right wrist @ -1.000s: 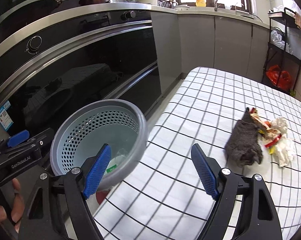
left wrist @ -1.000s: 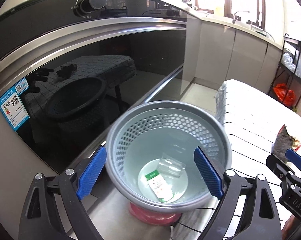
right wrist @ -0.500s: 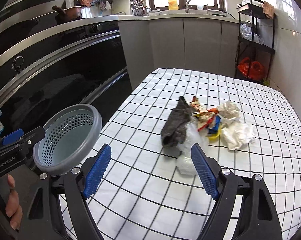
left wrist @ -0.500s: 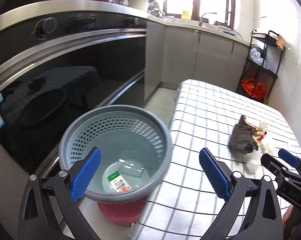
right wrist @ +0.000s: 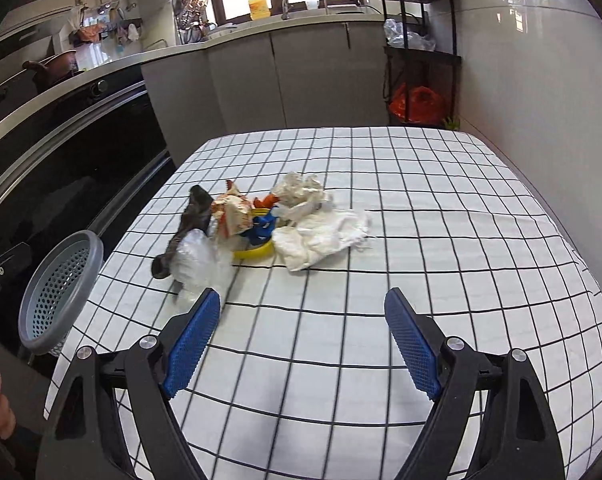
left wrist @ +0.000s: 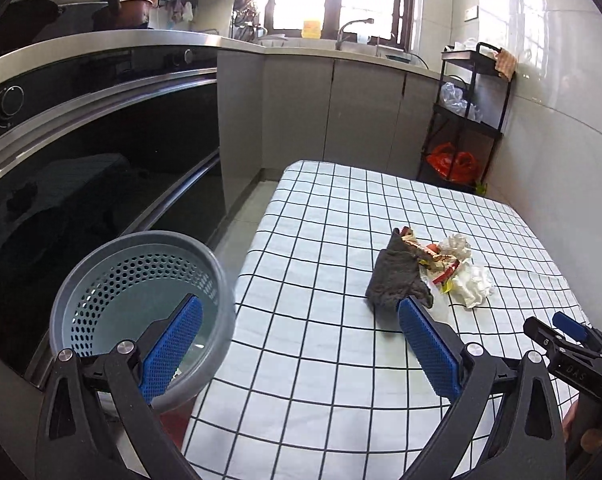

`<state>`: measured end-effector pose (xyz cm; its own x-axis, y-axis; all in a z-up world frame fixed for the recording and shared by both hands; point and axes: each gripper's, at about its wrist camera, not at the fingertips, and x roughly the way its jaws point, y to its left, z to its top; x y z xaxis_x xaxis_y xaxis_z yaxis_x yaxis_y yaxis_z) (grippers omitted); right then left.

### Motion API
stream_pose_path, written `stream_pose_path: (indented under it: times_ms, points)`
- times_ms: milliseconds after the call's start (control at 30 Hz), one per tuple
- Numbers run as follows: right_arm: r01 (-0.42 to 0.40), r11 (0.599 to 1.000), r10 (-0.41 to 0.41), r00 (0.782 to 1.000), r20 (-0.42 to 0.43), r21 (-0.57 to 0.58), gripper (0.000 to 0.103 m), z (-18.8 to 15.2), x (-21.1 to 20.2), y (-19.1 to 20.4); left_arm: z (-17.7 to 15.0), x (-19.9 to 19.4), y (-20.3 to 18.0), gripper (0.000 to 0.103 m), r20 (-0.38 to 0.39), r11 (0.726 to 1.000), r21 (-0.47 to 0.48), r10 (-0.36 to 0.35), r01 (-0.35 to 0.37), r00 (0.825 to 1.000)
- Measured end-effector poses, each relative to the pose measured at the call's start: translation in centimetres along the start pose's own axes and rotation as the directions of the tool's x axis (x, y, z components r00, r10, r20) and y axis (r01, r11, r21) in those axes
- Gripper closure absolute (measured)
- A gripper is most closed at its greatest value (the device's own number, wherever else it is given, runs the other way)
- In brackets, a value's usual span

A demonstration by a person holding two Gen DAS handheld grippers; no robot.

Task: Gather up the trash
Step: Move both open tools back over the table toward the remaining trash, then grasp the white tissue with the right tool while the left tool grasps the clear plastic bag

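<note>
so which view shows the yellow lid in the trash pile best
The right wrist view. There the yellow lid lies facing the camera, its rim clear between the clear plastic bag and the white tissue. The left wrist view shows only a yellow sliver of it, hidden behind the grey rag.

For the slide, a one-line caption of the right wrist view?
Open right gripper faces a trash pile on the checked tablecloth; grey basket left.

Trash pile (right wrist: 261, 224) on the checked tablecloth: dark grey rag (left wrist: 397, 276), crumpled white tissue (right wrist: 321, 232), clear plastic (right wrist: 199, 258), printed wrapper (right wrist: 231, 210), yellow lid (right wrist: 257, 250) lying touching together. Grey perforated bin (left wrist: 141, 304) stands upright beside the table's edge.
</note>
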<state>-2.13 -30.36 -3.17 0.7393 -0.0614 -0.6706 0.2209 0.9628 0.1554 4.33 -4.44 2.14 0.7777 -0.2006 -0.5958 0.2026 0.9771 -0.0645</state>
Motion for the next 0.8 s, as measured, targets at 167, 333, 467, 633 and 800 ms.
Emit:
stream_pose_path:
  times_ms: [167, 333, 467, 633, 800]
  points:
    - [0.034, 0.999, -0.033, 0.999, -0.028, 0.033, 0.022, 0.1, 1.4, -2.5, 0.1, 2.0, -3.0, 0.007, -0.003, 0.999, 0.041, -0.02, 0.02, 1.0]
    - [0.029, 0.999, -0.025, 0.997, -0.073, 0.043, 0.022, 0.5, 4.0, -3.3, -1.2, 4.4, -5.0, 0.007, -0.039, 0.997, 0.07, -0.035, 0.038, 0.999]
    - [0.012, 1.0, -0.01, 0.995, -0.099, 0.023, 0.022, 1.0, 6.1, -2.9, -2.3, 5.7, -5.4, 0.007, -0.075, 0.994, 0.101, -0.022, 0.029, 0.997]
    - [0.005, 1.0, -0.008, 0.992, -0.127, -0.021, 0.022, 2.0, 8.6, -1.5, -3.1, 6.5, -5.2, 0.007, -0.108, 0.997, 0.077, -0.024, 0.032, 0.994]
    - [0.013, 0.999, -0.02, 0.988, -0.15, -0.047, 0.022, 3.0, 10.8, -0.6, -3.2, 7.0, -5.7, 0.007, -0.13, 0.996, 0.077, -0.03, 0.04, 0.991]
